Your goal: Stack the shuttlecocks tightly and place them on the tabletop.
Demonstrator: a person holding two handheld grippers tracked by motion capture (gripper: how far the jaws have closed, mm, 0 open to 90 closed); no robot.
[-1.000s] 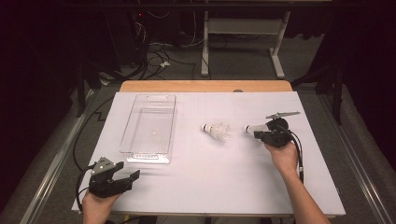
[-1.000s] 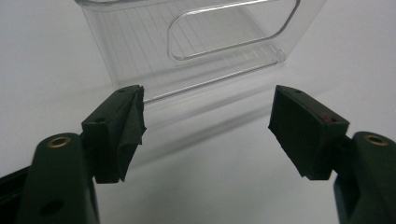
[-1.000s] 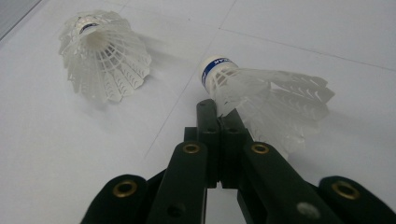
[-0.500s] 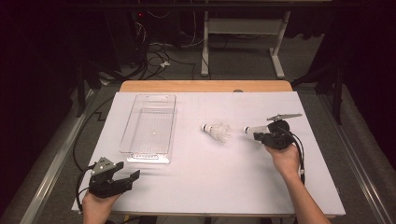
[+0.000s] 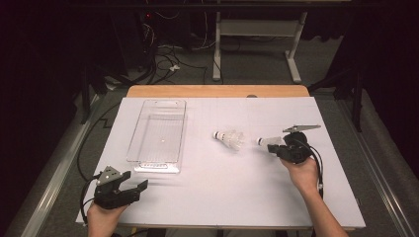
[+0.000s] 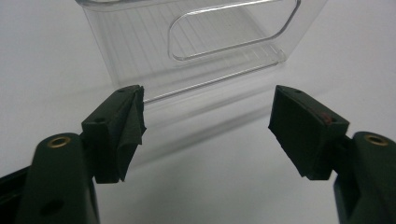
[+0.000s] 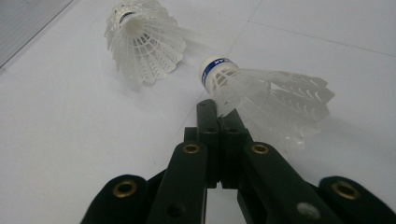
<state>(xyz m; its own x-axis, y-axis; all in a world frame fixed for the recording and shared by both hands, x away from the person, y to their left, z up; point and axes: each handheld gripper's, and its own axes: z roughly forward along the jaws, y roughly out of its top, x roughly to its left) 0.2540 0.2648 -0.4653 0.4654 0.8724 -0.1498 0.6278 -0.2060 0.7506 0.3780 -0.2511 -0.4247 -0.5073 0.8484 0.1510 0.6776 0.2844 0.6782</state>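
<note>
Right gripper view looks along the right gripper (image 7: 219, 109), whose jaws are pressed together on a thin edge of feather of a shuttlecock (image 7: 266, 100); its cork end points away from the camera. The high view puts this shuttlecock at the right of the counter (image 5: 222, 197), just off the gripper's tip, with a second shuttlecock (image 5: 230, 139) lying near it toward the middle. A clear plastic bin (image 5: 158, 136) sits well apart at the left.

The pinch looks slight, only a sliver of skirt, so the likely failure is the shuttlecock slipping out or swinging as it is carried, or the feather creasing or tearing under the clamp. A drop during a long carry to the bin could let it roll on the smooth counter.

The left gripper (image 6: 208, 121) rests near the bin's close end with its jaws wide apart and nothing between them.

A blue band circles the held shuttlecock's cork, with white lettering too small and turned away to read. No other writing is legible.
</note>
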